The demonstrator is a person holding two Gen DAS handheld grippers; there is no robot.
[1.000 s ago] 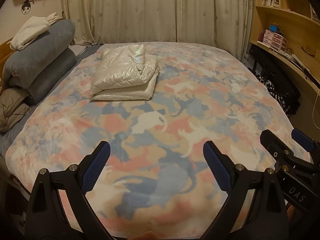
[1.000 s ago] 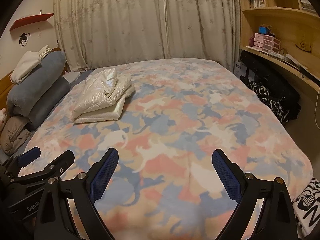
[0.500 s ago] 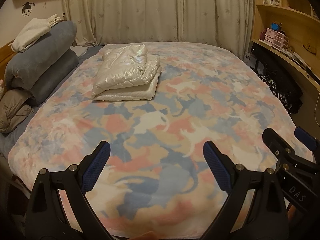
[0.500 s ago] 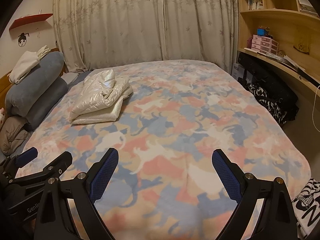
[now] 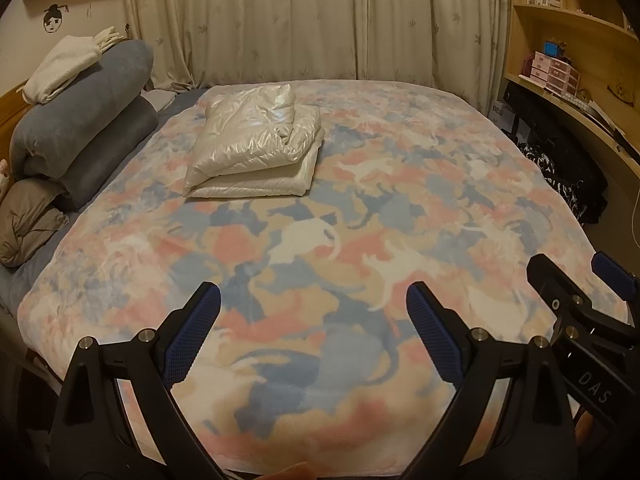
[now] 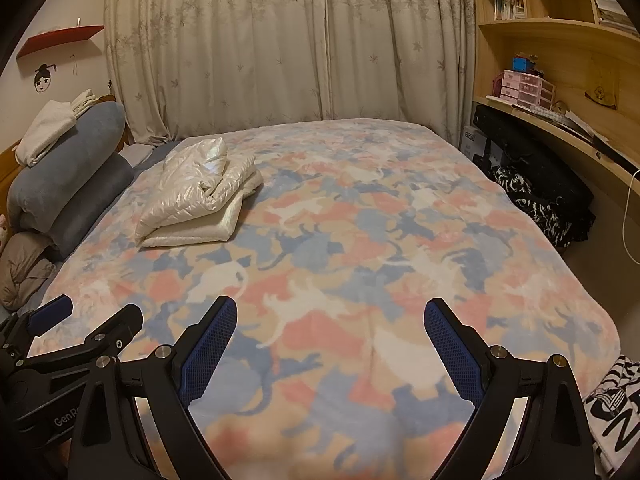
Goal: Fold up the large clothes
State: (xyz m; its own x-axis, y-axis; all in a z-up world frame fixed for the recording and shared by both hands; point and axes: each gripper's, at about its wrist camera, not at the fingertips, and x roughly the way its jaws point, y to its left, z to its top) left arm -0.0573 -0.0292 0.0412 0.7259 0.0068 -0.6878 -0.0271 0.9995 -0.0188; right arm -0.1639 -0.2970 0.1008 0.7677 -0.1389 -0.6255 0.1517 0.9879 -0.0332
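both tongs drew back slightly; folded jacket (image 5: pixel 256 148) lies untouched.

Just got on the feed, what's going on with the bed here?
Nothing is being handled. The left gripper and right gripper are both open and empty, held over the near end of the blanket. A shiny white jacket lies folded on the blanket's far left part, beside the grey pillows.

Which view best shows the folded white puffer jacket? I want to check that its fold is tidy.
The left wrist view: the folded white puffer jacket lies almost straight ahead, showing its top and stacked front edge. In the right wrist view it sits off left, seen obliquely.
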